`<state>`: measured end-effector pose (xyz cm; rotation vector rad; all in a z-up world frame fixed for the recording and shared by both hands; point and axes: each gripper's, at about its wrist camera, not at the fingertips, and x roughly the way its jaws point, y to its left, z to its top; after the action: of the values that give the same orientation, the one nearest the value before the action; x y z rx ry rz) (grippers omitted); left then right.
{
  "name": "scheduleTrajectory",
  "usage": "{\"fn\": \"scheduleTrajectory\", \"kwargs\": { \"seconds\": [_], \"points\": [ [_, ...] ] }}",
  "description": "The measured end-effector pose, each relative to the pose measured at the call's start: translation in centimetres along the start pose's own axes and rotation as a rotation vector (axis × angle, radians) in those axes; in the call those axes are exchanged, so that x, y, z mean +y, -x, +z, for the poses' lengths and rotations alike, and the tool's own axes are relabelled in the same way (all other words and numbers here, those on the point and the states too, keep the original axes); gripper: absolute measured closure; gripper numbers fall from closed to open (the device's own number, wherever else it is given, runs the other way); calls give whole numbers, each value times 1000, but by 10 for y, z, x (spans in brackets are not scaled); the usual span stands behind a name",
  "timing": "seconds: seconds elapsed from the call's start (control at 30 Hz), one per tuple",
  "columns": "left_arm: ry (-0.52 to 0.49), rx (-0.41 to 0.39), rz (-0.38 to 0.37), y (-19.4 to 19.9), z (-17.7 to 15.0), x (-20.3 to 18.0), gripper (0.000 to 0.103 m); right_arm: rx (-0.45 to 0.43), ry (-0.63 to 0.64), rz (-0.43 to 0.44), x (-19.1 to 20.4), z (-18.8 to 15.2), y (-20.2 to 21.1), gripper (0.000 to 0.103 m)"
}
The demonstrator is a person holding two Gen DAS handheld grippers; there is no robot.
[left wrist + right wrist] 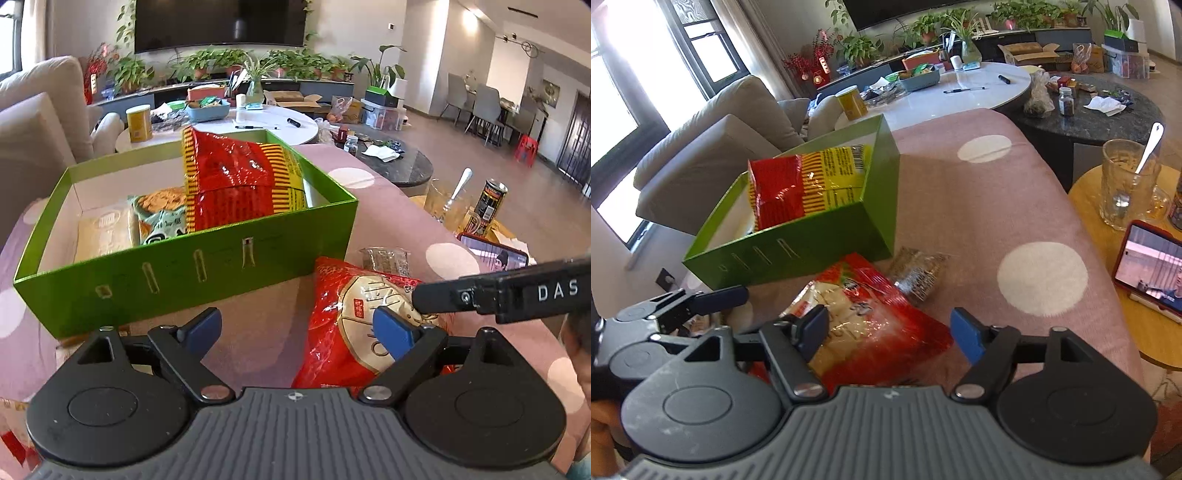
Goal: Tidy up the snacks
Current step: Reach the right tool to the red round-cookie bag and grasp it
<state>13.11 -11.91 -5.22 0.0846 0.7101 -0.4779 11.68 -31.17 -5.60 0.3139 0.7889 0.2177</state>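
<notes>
An open green box (192, 266) (812, 240) stands on the pink dotted cloth. A tall red-and-yellow snack bag (240, 181) (809, 184) stands in it, beside a pale green bag (162, 218) and a cream packet (103, 236). A red bag with a cream panel (351, 332) (871, 314) lies on the cloth in front of the box. A small clear packet of dark snacks (386, 256) (919, 273) lies behind it. My left gripper (295, 328) is open, its right finger over the red bag. My right gripper (890, 332) is open around the red bag's near end.
A round yellow side table (1108, 206) to the right holds a glass mug with a spoon (1126, 184), a can (489, 203) and a phone (1152, 266). A white round table (960, 99) and a dark table (1108, 118) stand behind. A sofa (713, 155) is at left.
</notes>
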Motion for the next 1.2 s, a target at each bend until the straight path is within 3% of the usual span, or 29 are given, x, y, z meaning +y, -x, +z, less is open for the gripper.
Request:
{"fn": "scheduleTrajectory", "kwargs": {
  "seconds": [0.57,0.83,1.1,1.2],
  "points": [
    [34,28,-38,9,-11,5,14,60,-60,46,-3,-8,-7,29],
    [68,24,8,19,-21,17,14,83,36,107,24,-6,-29,32],
    [172,22,22,41,-34,46,14,118,139,241,51,-2,-48,39],
    [205,22,14,46,-37,54,15,119,150,250,53,-1,-48,38]
  ]
}}
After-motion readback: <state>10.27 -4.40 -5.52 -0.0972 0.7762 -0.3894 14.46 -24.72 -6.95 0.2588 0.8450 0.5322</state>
